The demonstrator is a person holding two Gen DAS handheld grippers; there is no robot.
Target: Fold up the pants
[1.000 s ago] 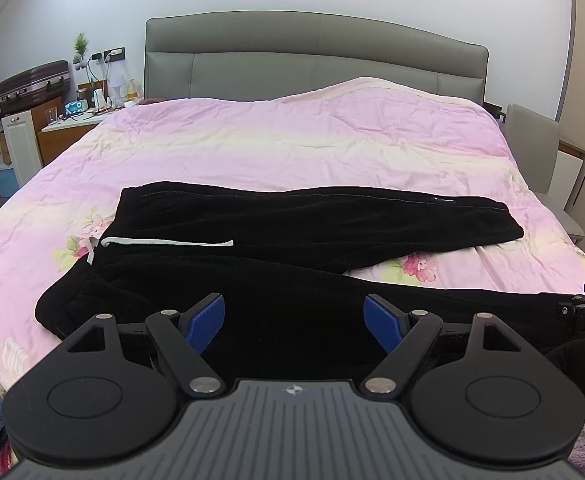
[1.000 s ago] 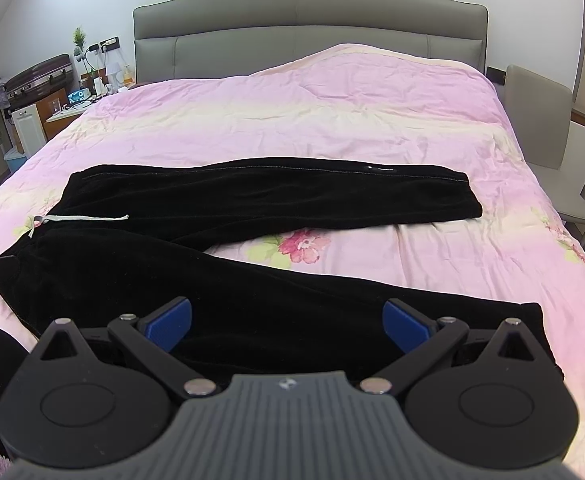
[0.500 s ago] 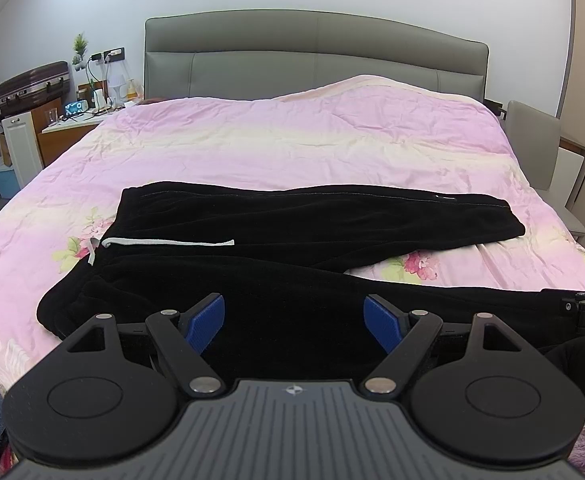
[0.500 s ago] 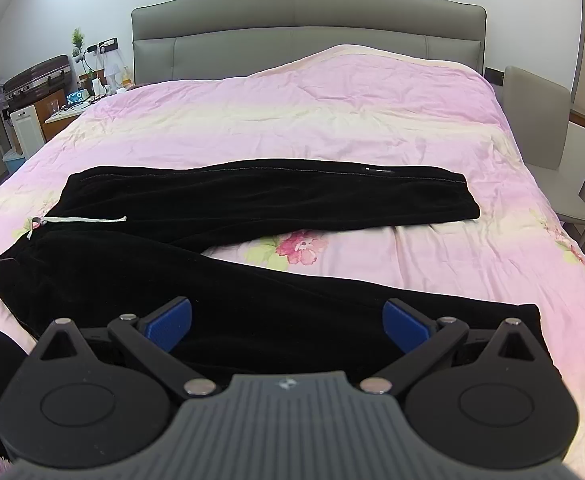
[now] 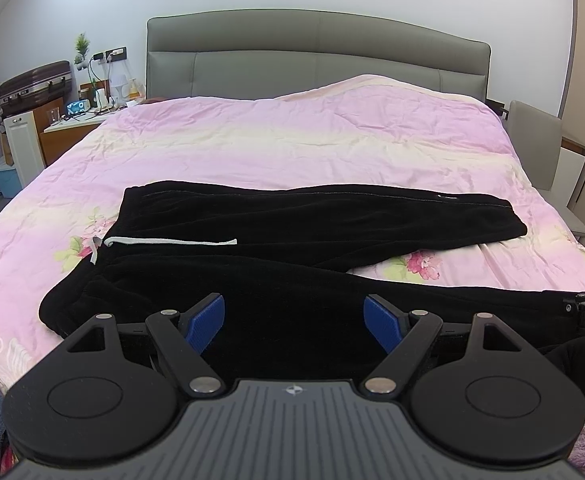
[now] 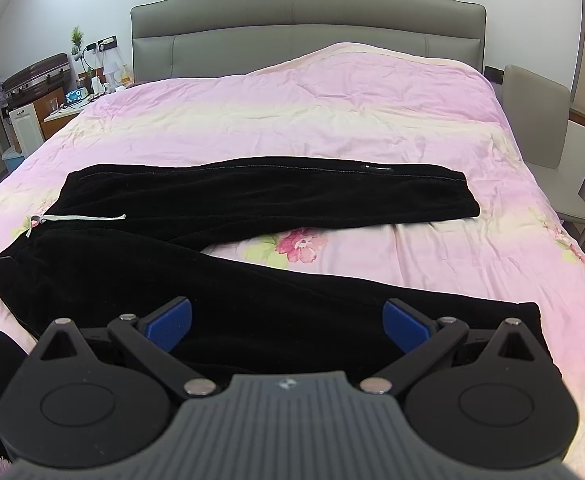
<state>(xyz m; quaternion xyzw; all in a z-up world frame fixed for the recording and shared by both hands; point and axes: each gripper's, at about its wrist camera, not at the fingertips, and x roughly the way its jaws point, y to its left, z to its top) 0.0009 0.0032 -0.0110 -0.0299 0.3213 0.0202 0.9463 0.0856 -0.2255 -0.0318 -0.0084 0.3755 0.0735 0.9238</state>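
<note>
Black pants [image 5: 276, 240] lie spread on a pink bed [image 5: 292, 148], legs splayed; left gripper [image 5: 294, 318] and right gripper [image 6: 286, 322] gape wide above the near leg, risking a shallow pinch that slips

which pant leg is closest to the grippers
The near leg, which runs across the bed's front edge right before both open grippers, left gripper and right gripper. The far leg lies farther up the pink quilt.

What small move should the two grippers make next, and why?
Probably lower both and close on the near leg's edge. The left gripper and right gripper are open above the pants, whose legs lie spread apart on the bed.
</note>
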